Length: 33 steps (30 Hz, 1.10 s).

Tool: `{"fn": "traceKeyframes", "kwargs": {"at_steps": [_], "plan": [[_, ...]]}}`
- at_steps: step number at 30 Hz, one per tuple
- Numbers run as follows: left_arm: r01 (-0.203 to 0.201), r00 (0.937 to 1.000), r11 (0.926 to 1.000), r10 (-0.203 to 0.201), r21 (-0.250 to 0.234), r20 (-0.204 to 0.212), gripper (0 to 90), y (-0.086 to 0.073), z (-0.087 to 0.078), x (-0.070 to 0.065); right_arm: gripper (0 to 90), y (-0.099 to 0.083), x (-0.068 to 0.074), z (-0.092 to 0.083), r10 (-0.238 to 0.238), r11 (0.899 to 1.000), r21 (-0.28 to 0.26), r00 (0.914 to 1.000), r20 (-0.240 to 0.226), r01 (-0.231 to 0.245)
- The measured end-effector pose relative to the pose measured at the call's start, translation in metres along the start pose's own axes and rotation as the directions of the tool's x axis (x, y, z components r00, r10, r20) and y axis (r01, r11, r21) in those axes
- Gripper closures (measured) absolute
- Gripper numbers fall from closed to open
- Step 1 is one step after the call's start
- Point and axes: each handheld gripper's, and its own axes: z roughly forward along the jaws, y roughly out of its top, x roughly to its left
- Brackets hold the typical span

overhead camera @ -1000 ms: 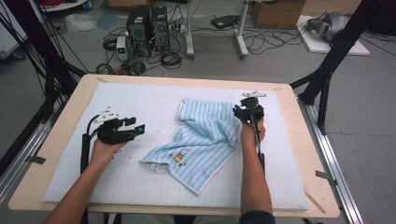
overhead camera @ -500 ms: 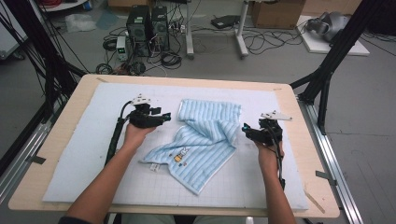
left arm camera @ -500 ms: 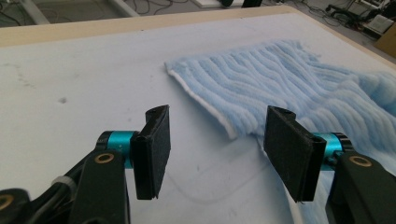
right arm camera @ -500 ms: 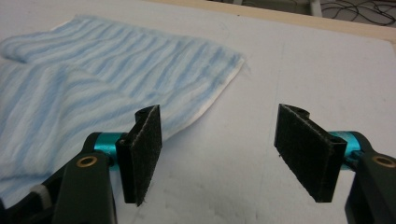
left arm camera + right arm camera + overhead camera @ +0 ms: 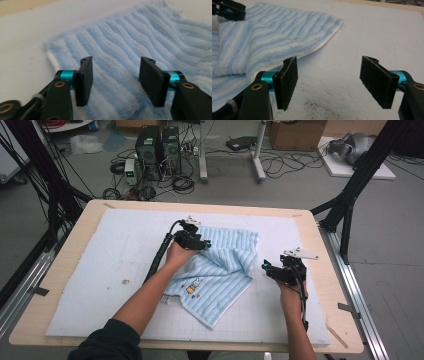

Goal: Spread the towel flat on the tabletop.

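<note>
**Both grippers parted at the striped towel**

The light-blue striped towel (image 5: 220, 270) lies crumpled, partly folded over itself, near the middle of the white foam mat (image 5: 100, 270).

The left gripper (image 5: 200, 241) hovers over the towel's far-left corner; its jaws have just been closing but stand apart, the pads not pressing the fabric.

The right gripper (image 5: 266, 269) sits just beside the towel's right edge, over bare mat, released, with nothing between its 2 jaws.

Both grippers are black with bright teal collars behind the flat, rough black pads, plus brass-coloured rivets on the linkages. The right gripper (image 5: 270, 268) has a grey three-cornered plate on top, and the left gripper (image 5: 199, 241) trails a thick black cable. Person's wearing a dark sleeve (image 5: 107, 342), pushed up on the left arm.
</note>
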Motion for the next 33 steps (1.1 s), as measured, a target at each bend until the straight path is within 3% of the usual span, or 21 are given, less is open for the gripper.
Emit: {"fn": "traceKeyframes", "kwargs": {"at_steps": [2, 5, 6, 10, 16, 18, 22, 24, 26, 28, 29, 31, 33], "plan": [[-0.036, 0.9987, 0.9993, 0.036, 0.01, -0.036, 62.2, 0.001, 0.005, -0.004, 30.1, -0.001, -0.001, 0.0, 0.008, 1.0, 0.002, 1.0, -0.005, -0.008], [-0.101, 0.9939, 0.9946, 0.102, 0.024, -0.044, 81.6, 0.004, 0.006, -0.005, 30.1, -0.001, -0.004, -0.003, 0.025, 1.0, -0.009, 0.9997, -0.006, -0.025], [-0.099, 0.9932, 0.9949, 0.1, 0.02, -0.06, 84.3, 0.006, 0.007, -0.002, 30.1, -0.001, -0.005, -0.003, 0.031, 0.999, -0.009, 0.9995, -0.01, -0.031], [-0.014, 0.9952, 0.9999, 0.013, -0.006, -0.097, 85.2, 0.004, 0.006, 0.015, 30.1, -0.004, -0.006, -0.003, 0.038, 0.999, -0.004, 0.9993, -0.008, -0.038], [0.033, 0.9815, 0.9992, -0.036, -0.02, -0.188, 85.4, -0.001, -0.007, 0.052, 30.1, -0.006, -0.006, 0.003, 0.04, 0.999, 0.013, 0.9991, -0.016, -0.04], [0.073, 0.9724, 0.9969, -0.078, -0.028, -0.22, 85.5, -0.004, -0.015, 0.068, 30.1, -0.006, -0.006, 0.003, 0.041, 0.999, 0.011, 0.9989, -0.024, -0.041], [0.149, 0.9473, 0.9865, -0.162, -0.066, -0.276, 85.4, -0.011, -0.031, 0.094, 30.3, -0.005, -0.002, 0.008, 0.037, 0.999, 0.011, 0.9986, -0.037, -0.036], [0.179, 0.9463, 0.9795, -0.197, -0.092, -0.256, 85.4, -0.014, -0.037, 0.101, 34.0, -0.005, 0.001, 0.009, 0.025, 1.0, 0.016, 0.9986, -0.047, -0.024], [0.175, 0.9512, 0.9778, -0.198, -0.116, -0.237, 82.3, -0.015, -0.04, 0.103, 37.5, -0.004, 0.004, 0.01, 0.02, 1.0, 0.013, 0.9978, -0.063, -0.019], [0.203, 0.948, 0.9675, -0.233, -0.151, -0.217, 59.3, -0.015, -0.041, 0.103, 40.2, -0.002, 0.007, 0.01, 0.019, 1.0, 0.006, 0.9955, -0.092, -0.019], [0.202, 0.951, 0.9671, -0.231, -0.155, -0.205, 53.5, -0.016, -0.043, 0.103, 41.6, -0.001, 0.009, 0.01, 0.017, 1.0, -0.004, 0.9943, -0.106, -0.017], [0.194, 0.9572, 0.967, -0.223, -0.165, -0.184, 46.7, -0.015, -0.048, 0.102, 44.9, 0.002, 0.014, 0.009, 0.003, 1.0, -0.019, 0.9901, -0.14, -0.006], [0.185, 0.9588, 0.9652, -0.218, -0.185, -0.182, 43.6, -0.015, -0.057, 0.102, 50.8, 0.004, 0.021, 0.01, 0.01, 1.0, -0.027, 0.9812, -0.193, -0.016]]}}
